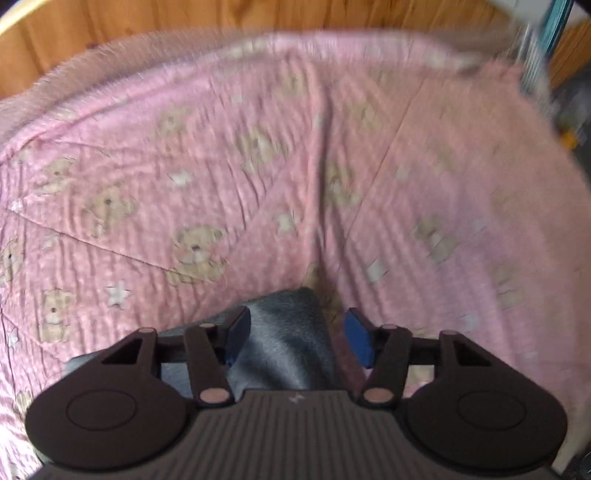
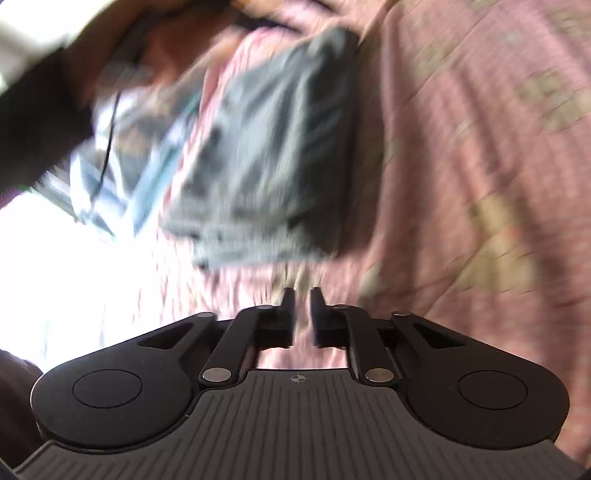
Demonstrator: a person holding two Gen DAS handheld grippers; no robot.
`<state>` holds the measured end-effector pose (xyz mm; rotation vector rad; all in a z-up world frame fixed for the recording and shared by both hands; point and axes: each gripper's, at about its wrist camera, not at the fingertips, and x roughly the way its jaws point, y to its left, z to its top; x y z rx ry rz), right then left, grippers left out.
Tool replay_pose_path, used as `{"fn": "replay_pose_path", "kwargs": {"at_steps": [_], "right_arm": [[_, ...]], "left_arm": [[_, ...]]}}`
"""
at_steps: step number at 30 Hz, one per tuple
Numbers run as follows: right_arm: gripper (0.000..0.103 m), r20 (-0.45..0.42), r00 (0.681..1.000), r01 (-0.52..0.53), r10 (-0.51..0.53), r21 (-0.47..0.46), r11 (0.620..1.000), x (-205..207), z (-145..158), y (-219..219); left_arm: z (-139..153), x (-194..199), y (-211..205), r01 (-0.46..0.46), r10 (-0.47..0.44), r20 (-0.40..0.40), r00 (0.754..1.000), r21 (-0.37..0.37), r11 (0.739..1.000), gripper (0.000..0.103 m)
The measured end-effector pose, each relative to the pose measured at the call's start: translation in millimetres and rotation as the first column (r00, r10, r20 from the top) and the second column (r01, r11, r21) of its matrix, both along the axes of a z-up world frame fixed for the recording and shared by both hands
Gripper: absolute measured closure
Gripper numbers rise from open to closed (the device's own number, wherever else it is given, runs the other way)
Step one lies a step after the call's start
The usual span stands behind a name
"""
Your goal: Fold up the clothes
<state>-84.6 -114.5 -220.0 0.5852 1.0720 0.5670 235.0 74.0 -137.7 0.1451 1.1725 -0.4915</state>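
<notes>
Your left gripper [image 1: 297, 334] stands spread, a corner of the grey garment [image 1: 291, 343] between its fingers, untouched. Your right gripper [image 2: 302, 314] is nearly together, gripping nothing; the garment lies ahead on the pink bear-print bedspread [image 1: 424, 166] (wooden headboard [image 1: 110, 33] behind).

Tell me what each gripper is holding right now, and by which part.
Nothing is gripped. The left gripper is open around a corner of the dark grey garment; the right gripper's jaws are nearly closed and empty.
</notes>
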Motion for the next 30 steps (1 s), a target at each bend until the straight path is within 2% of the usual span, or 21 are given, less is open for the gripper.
{"fn": "replay_pose_path", "kwargs": {"at_steps": [2, 5, 7, 9, 10, 12, 15, 17, 21, 25, 26, 27, 28, 30], "right_arm": [[0.048, -0.006, 0.998, 0.055, -0.055, 0.041, 0.998, 3, 3, -10], [0.047, -0.067, 0.988, 0.146, -0.139, 0.106, 0.984, 6, 0, -17], [0.044, -0.125, 0.974, 0.212, -0.19, 0.197, 0.957, 2, -3, -14], [0.023, -0.187, 0.954, 0.28, -0.233, 0.284, 0.917, -2, -9, -7], [0.018, -0.215, 0.945, 0.309, -0.248, 0.322, 0.895, -6, -13, -1], [0.01, -0.273, 0.924, 0.359, -0.269, 0.373, 0.855, -11, -21, 16], [0.007, -0.362, 0.884, 0.439, -0.297, 0.42, 0.794, -18, -31, 36], [0.006, -0.398, 0.858, 0.484, -0.323, 0.42, 0.767, -22, -36, 47], [0.004, -0.407, 0.836, 0.525, -0.368, 0.401, 0.75, -23, -43, 73], [0.003, -0.431, 0.808, 0.568, -0.402, 0.388, 0.726, -22, -59, 90], [0.003, -0.441, 0.798, 0.582, -0.411, 0.384, 0.717, -21, -64, 94], [0.003, -0.447, 0.788, 0.595, -0.422, 0.382, 0.707, -21, -67, 96], [0.003, -0.446, 0.782, 0.607, -0.436, 0.385, 0.695, -21, -68, 97], [0.001, -0.44, 0.77, 0.628, -0.463, 0.393, 0.671, -20, -69, 98]], "left_arm": [[13, -10, 47, -0.056, 0.057, 0.024, 0.998, -0.035, 0.998, 0.031], [-5, -25, 123, -0.189, 0.187, -0.033, 0.982, -0.062, 0.98, 0.029], [-25, -46, 165, -0.281, 0.269, -0.112, 0.957, -0.118, 0.952, 0.029], [-47, -66, 197, -0.344, 0.302, -0.205, 0.931, -0.209, 0.915, 0.029], [-57, -75, 208, -0.36, 0.299, -0.244, 0.922, -0.259, 0.896, 0.029], [-74, -87, 217, -0.385, 0.293, -0.292, 0.911, -0.338, 0.859, 0.028], [-91, -96, 225, -0.413, 0.284, -0.336, 0.898, -0.419, 0.808, 0.027], [-92, -101, 229, -0.401, 0.267, -0.334, 0.904, -0.448, 0.799, 0.027], [-95, -113, 234, -0.358, 0.22, -0.324, 0.92, -0.466, 0.809, 0.025], [-99, -118, 230, -0.335, 0.184, -0.324, 0.928, -0.506, 0.795, 0.021], [-99, -118, 226, -0.324, 0.171, -0.322, 0.931, -0.515, 0.794, 0.026], [-99, -118, 222, -0.324, 0.164, -0.332, 0.929, -0.517, 0.792, 0.051], [-100, -117, 218, -0.33, 0.159, -0.348, 0.924, -0.517, 0.79, 0.059], [-97, -115, 212, -0.351, 0.163, -0.373, 0.913, -0.519, 0.78, 0.068]]}}
